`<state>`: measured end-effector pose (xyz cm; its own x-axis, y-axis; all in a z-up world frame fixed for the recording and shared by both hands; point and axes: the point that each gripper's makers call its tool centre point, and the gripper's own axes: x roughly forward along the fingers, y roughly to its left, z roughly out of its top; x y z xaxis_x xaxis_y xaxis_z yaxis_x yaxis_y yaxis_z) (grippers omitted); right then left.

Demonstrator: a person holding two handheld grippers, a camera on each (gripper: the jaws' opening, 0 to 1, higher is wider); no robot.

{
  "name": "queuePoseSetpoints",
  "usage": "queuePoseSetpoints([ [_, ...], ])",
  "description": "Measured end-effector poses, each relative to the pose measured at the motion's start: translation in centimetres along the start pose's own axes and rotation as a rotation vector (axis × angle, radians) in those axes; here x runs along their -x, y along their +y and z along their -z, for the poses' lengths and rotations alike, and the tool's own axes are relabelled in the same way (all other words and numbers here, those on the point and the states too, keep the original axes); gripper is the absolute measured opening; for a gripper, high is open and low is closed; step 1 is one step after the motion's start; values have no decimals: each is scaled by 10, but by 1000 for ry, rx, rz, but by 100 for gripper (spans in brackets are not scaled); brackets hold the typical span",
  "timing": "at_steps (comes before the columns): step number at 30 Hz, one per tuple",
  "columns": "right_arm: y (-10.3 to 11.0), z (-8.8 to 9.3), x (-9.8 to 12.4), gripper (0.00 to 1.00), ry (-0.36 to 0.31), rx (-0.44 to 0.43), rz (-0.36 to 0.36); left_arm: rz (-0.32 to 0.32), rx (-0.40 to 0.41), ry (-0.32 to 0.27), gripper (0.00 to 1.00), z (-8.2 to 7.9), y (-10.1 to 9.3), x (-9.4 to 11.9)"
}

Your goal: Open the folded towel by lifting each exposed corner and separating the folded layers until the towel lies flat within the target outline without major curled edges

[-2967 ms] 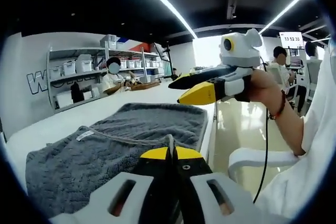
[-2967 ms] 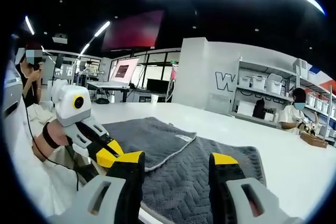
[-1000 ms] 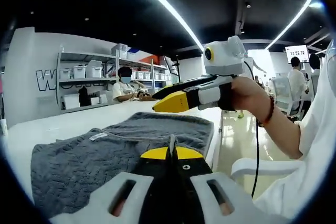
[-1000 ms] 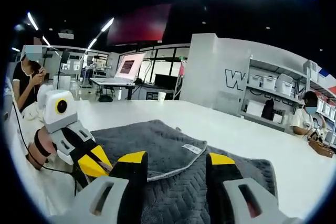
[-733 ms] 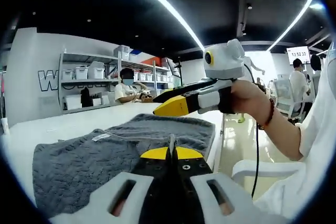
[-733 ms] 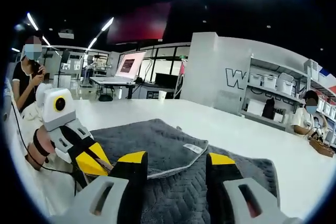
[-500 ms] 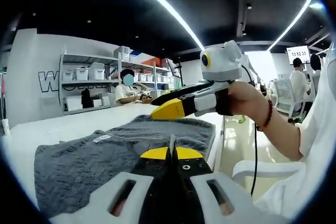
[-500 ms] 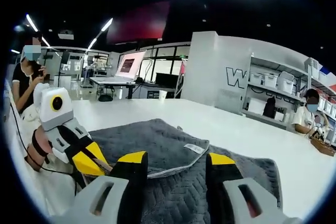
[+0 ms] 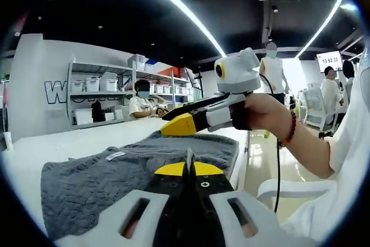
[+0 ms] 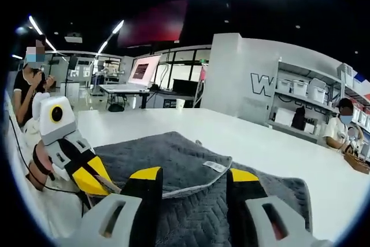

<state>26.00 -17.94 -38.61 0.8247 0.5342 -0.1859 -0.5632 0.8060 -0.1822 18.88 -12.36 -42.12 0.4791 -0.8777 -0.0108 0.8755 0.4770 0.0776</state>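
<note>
A grey towel (image 9: 104, 180) lies folded on the white table (image 9: 63, 143), a white label (image 9: 115, 155) showing on it. In the right gripper view the towel's (image 10: 167, 160) upper layer lies folded over the lower one, with the label (image 10: 214, 166) near the fold edge. My left gripper (image 9: 188, 169) is shut with nothing in it, low at the towel's near edge. My right gripper (image 10: 193, 174) is open and empty above the towel. A hand holds the right gripper (image 9: 173, 123) over the towel's right part. The left gripper (image 10: 104, 184) sits at the towel's left corner.
Shelves with white bins (image 9: 95, 85) and a seated person (image 9: 141, 102) stand behind the table. The table's edge drops to the floor, where a white chair (image 9: 277, 188) stands. A screen (image 10: 141, 73) and another person (image 10: 32, 91) are at the far left.
The right gripper has drifted left and a little lower in the left gripper view, further over the towel. Both views shifted slightly. The towel lies as before.
</note>
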Motion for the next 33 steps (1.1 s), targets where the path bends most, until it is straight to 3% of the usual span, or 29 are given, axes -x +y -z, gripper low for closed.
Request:
queuePoseSetpoints([
  [17,-8,6,-22,40,21,-26,-11,-21,6,-15,2,-2,5,3],
  [21,-18,14,-27,39,79,27,57,-16,16,-16,2,-1,4,3],
  [33,-18,16,-39,39,74,-11,29,-21,13,-20,2,-1,6,5],
])
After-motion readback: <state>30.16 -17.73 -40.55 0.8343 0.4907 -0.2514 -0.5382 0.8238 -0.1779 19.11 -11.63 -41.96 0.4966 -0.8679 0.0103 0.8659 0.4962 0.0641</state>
